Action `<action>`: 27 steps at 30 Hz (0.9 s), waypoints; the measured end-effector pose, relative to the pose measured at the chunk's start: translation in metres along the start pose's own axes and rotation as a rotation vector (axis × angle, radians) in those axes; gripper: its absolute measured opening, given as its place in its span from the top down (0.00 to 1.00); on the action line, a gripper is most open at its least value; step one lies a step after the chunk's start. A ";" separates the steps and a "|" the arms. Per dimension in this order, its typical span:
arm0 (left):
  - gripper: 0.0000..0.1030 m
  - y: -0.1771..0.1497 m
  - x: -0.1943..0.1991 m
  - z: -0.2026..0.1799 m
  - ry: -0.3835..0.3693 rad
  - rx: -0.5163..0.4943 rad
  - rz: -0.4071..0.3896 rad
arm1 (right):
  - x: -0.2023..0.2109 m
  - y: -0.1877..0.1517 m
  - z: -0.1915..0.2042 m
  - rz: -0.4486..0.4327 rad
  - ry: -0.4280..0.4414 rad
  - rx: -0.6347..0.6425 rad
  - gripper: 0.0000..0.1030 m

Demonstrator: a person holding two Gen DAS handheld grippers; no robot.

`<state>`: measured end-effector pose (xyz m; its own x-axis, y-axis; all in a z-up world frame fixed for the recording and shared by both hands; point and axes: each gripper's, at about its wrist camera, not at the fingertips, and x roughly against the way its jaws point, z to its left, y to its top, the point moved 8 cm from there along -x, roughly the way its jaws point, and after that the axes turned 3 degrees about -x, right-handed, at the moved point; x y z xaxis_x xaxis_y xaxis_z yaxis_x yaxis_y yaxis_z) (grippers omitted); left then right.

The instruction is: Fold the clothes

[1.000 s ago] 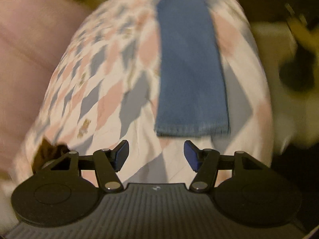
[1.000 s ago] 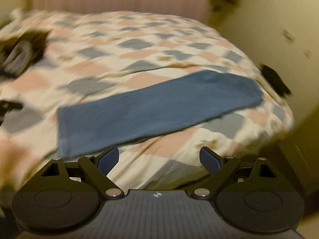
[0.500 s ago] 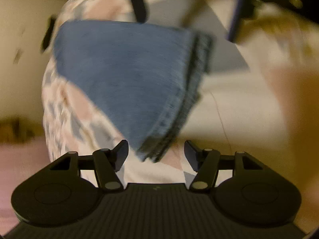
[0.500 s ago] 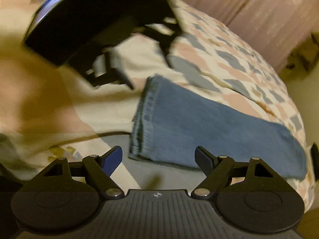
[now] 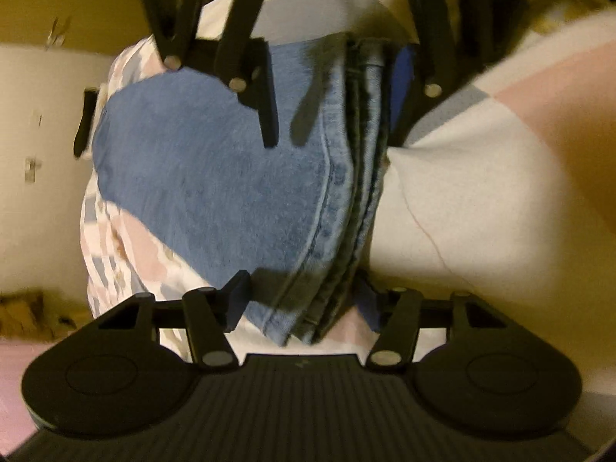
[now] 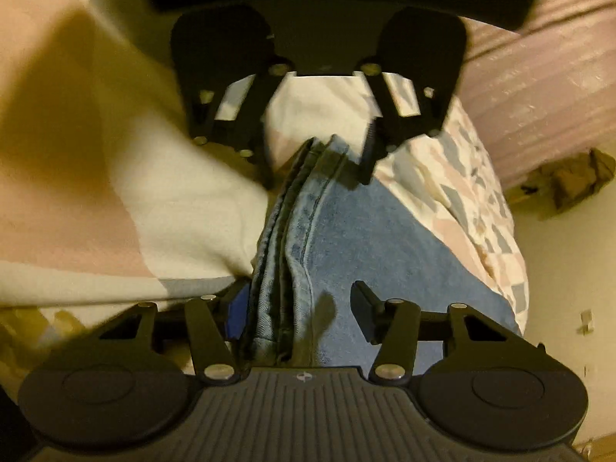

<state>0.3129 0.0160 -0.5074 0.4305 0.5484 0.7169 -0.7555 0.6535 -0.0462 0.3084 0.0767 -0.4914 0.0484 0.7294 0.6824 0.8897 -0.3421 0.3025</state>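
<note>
Folded blue jeans (image 5: 215, 177) lie flat on a patterned bed cover (image 5: 462, 177), their stitched hem end nearest both grippers. My left gripper (image 5: 304, 302) straddles one corner of that hem; its jaws are closing, with the layered edge between the pads and no clear pinch. Opposite it, my right gripper (image 5: 335, 104) straddles the other corner. In the right wrist view, the right gripper (image 6: 300, 312) has its left pad beside the jeans' (image 6: 365, 238) edge and its right pad over flat denim; its jaws are closing. The left gripper (image 6: 315, 165) faces it.
The bed cover (image 6: 154, 192) drops off at its edge past the jeans. A pink curtain (image 6: 539, 77) hangs behind the bed, with a brown heap (image 6: 577, 177) at its foot. A pale wall (image 5: 38, 96) with a small black fitting (image 5: 82, 123) lies beyond.
Both grippers have come down and rolled over onto the hem end of the jeans and now face each other. The right jaws have narrowed a lot; the left only slightly.
</note>
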 end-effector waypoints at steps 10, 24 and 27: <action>0.85 0.005 0.023 0.056 -0.133 0.084 -0.012 | 0.012 -0.002 -0.058 -0.009 0.243 -0.213 0.88; 0.83 0.073 -0.101 0.379 0.010 0.502 0.021 | -0.050 -0.130 -0.385 -0.032 0.505 -0.854 0.89; 0.61 0.080 -0.157 0.432 0.045 0.714 0.132 | -0.106 -0.174 -0.436 -0.042 0.531 -0.849 0.89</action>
<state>-0.0286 -0.2429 -0.3236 0.3217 0.6299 0.7070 -0.9341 0.0891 0.3457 -0.0498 -0.1990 -0.3258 -0.3688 0.4624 0.8063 0.2568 -0.7830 0.5665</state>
